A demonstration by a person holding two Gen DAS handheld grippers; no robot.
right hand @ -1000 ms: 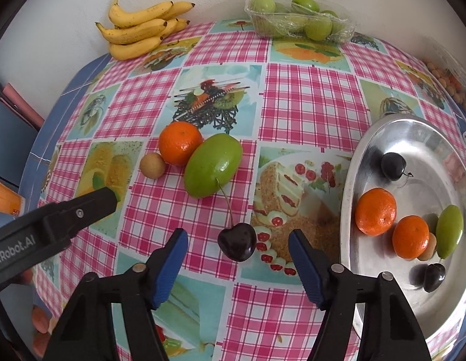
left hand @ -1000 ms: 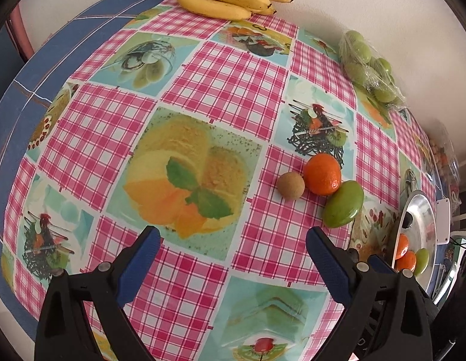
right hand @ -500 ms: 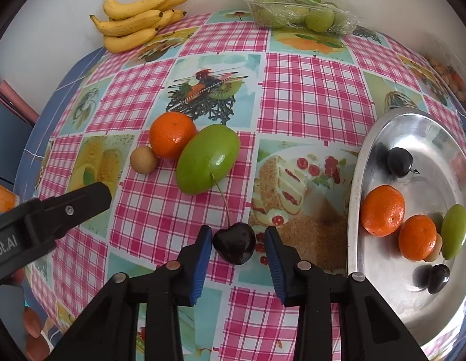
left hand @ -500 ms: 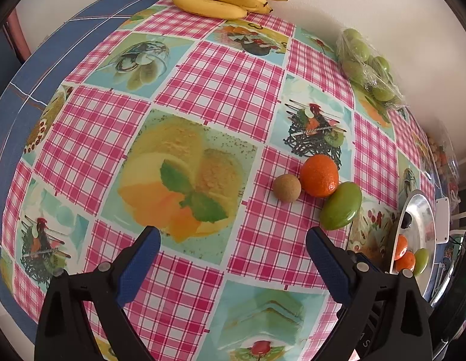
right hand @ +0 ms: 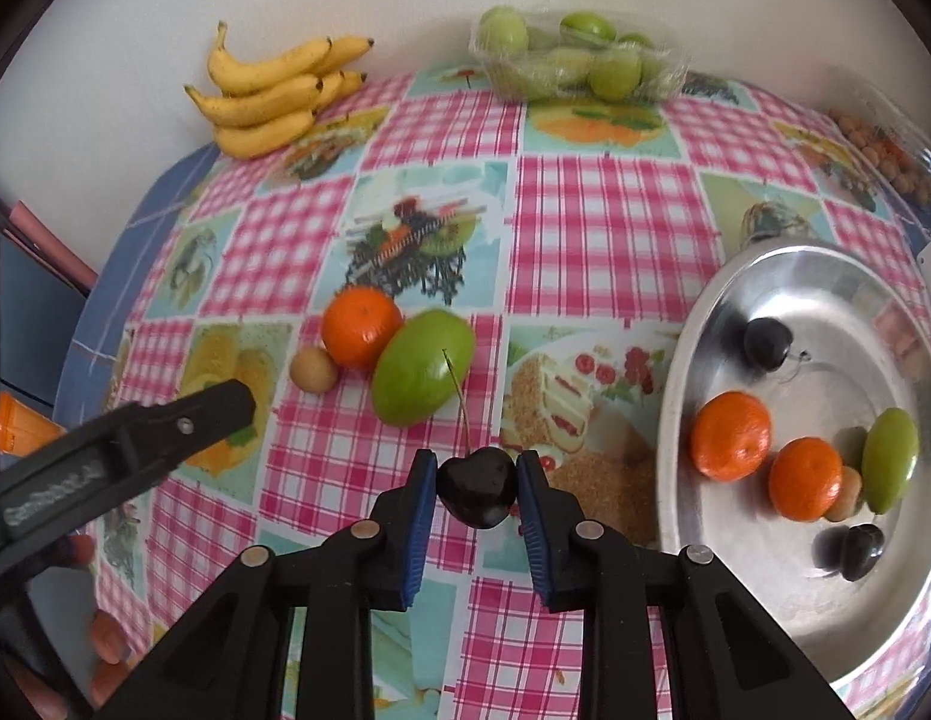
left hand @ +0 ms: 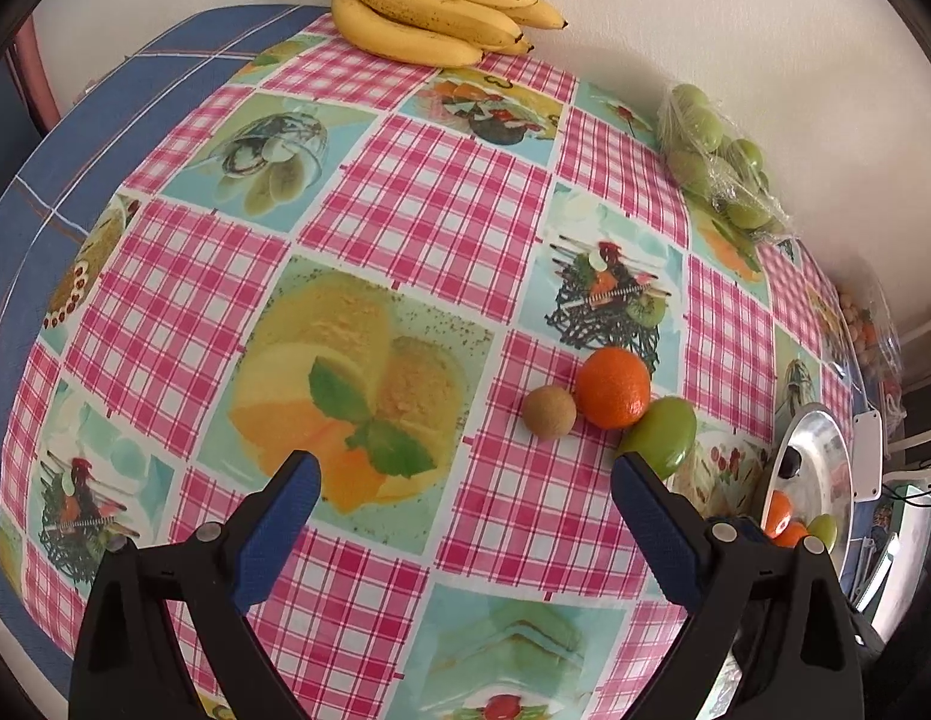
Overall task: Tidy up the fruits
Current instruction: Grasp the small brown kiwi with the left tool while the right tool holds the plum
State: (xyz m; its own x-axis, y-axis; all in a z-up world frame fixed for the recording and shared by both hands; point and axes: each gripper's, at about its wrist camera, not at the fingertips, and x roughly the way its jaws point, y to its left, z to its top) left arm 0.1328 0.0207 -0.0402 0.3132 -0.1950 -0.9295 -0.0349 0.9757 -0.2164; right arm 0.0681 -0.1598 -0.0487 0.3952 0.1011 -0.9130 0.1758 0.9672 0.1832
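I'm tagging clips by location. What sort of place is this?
Probably a home kitchen or dining corner: a table against a wall with a dessert-print checked tablecloth, bananas, packaged green fruit and a metal tray.

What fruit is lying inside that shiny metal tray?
Inside the metal tray lie two oranges, a green fruit and two dark cherries. A small brownish fruit sits half hidden behind one orange, so its kind is unclear.
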